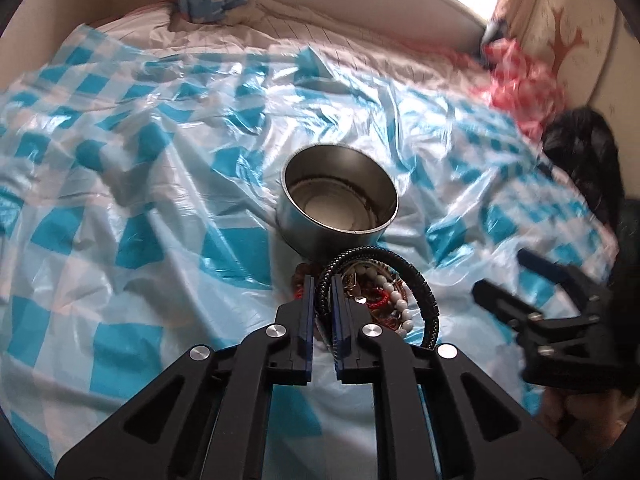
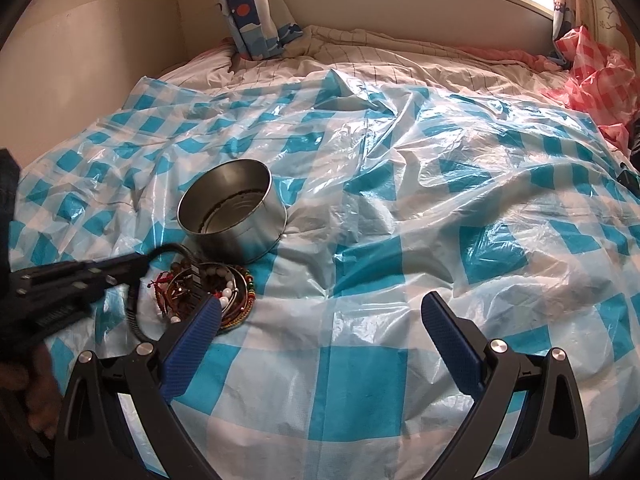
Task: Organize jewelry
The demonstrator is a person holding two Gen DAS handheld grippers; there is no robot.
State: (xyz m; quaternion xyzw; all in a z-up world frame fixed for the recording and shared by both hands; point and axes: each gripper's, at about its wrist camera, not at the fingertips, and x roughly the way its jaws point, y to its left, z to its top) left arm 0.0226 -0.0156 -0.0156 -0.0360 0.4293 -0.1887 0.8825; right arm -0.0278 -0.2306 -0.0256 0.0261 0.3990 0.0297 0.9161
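Here, my left gripper (image 1: pixel 322 294) pinched tight on the black braided bracelet (image 1: pixel 420 280), jewelry pile (image 2: pixel 208 288) just beside the round metal tin (image 2: pixel 232 216) on the blue checked plastic sheet (image 2: pixel 400 240); my right gripper (image 2: pixel 320 320) wide apart, holding nothing

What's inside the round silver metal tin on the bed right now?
The round silver metal tin shows only its bare ridged bottom; no jewelry inside. Its near wall hides part of the floor. The bracelet pile lies outside it.

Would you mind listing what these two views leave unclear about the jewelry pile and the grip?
- Left gripper on black cord bracelet: its fingers hide the pinched part.
- Jewelry pile, right view: right gripper finger covers one edge; pieces too tangled to count.
- Metal tin: bottom reflective, contents unclear.
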